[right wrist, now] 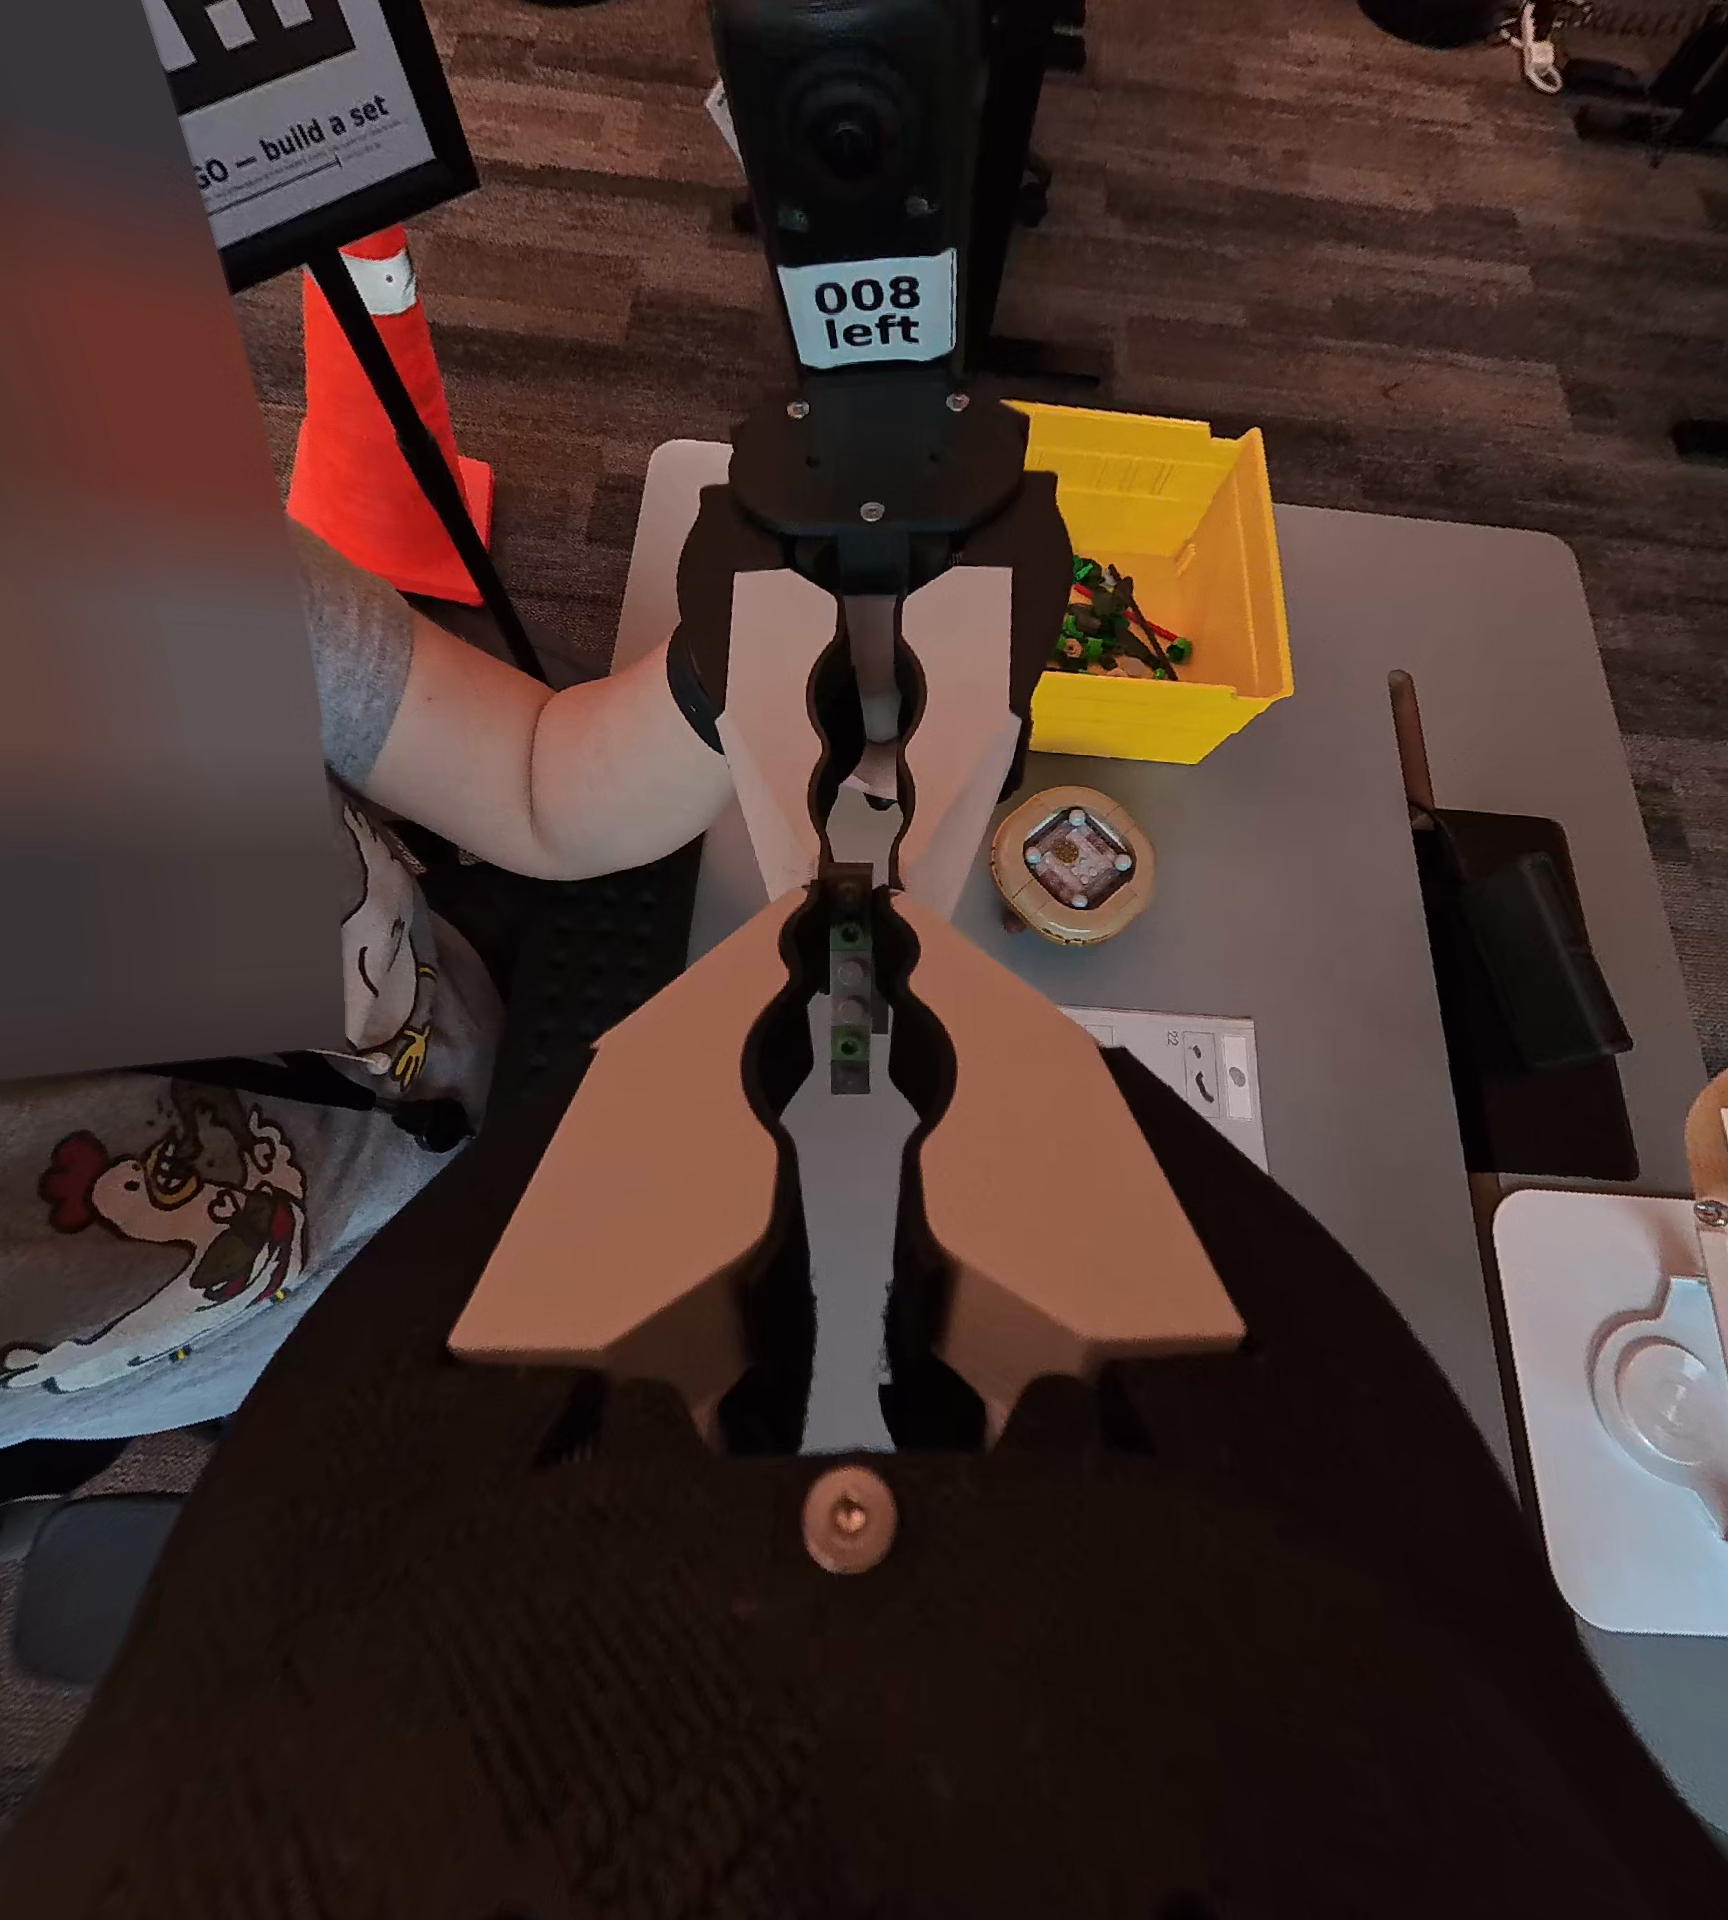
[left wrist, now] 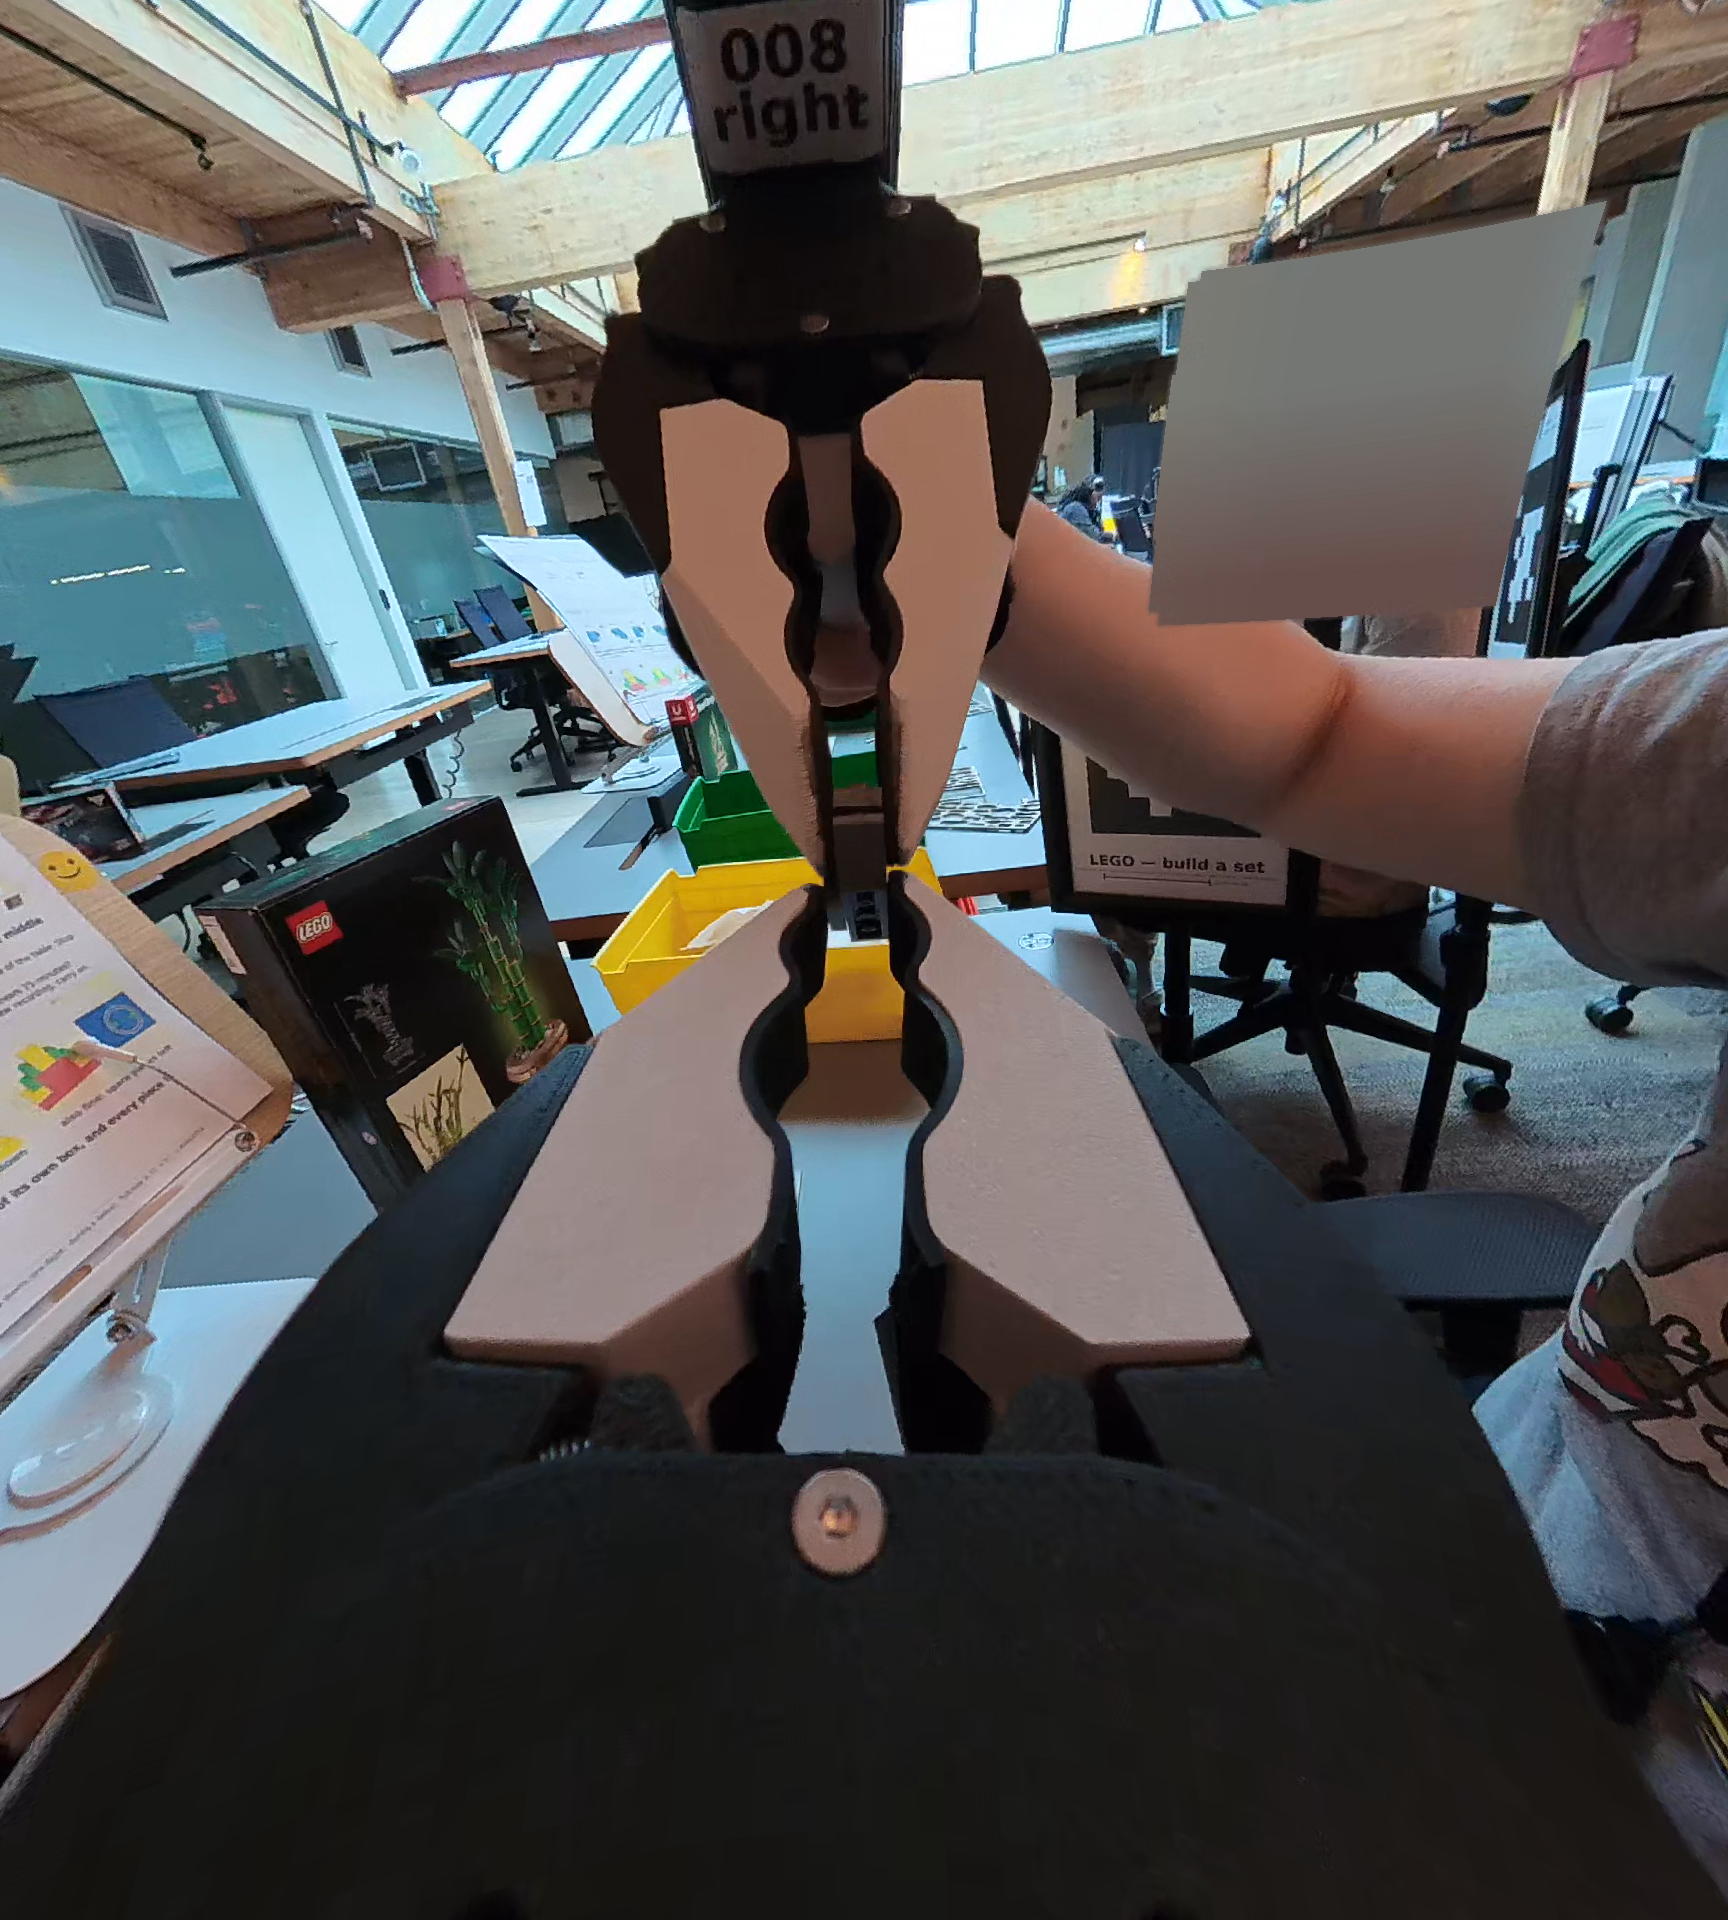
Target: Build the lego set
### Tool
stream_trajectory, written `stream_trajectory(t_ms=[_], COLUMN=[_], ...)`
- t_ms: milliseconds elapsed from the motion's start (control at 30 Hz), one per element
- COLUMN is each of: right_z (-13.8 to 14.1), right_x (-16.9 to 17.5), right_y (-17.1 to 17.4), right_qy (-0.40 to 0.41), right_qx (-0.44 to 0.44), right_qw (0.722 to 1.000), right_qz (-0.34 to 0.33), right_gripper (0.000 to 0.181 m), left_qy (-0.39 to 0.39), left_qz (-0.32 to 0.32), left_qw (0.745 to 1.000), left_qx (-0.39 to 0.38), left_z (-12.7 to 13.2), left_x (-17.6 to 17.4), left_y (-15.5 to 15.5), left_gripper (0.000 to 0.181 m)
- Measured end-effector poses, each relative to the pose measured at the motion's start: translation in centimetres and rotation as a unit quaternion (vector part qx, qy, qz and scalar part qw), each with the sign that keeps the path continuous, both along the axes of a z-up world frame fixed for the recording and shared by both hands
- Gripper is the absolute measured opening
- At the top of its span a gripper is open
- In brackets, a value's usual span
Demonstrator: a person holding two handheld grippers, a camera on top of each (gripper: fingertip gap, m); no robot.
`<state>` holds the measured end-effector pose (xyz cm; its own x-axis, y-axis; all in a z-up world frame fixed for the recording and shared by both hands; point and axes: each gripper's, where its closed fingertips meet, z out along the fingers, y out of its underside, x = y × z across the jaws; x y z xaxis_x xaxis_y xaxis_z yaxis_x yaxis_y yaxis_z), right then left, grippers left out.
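Hand-held gripper (right wrist: 852,914) tip-to-tip, above table edge (right wrist: 631,582)

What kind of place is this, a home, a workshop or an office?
Most likely an open-plan office or lab set up for recording: rows of desks with rolling office chairs, glass-walled rooms under exposed timber beams, and a framed task sign beside the grey work table.
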<state>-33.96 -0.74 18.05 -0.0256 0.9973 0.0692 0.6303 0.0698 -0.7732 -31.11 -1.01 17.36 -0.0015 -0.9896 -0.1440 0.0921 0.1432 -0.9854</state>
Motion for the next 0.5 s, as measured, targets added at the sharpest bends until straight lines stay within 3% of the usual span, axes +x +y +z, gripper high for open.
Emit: stream_trajectory(t_ms=[500], right_z=[0.51], right_x=[0.54], right_y=[0.31], right_qy=[0.016], right_qx=[-0.015], right_qw=[1.000], right_qz=[-0.003], right_gripper=[0.006], left_qy=[-0.023], left_qz=[-0.005], left_qw=[1.000], left_qx=[-0.010], left_z=[0.47], left_x=[0.50], left_y=[-0.28], left_gripper=[0.021])
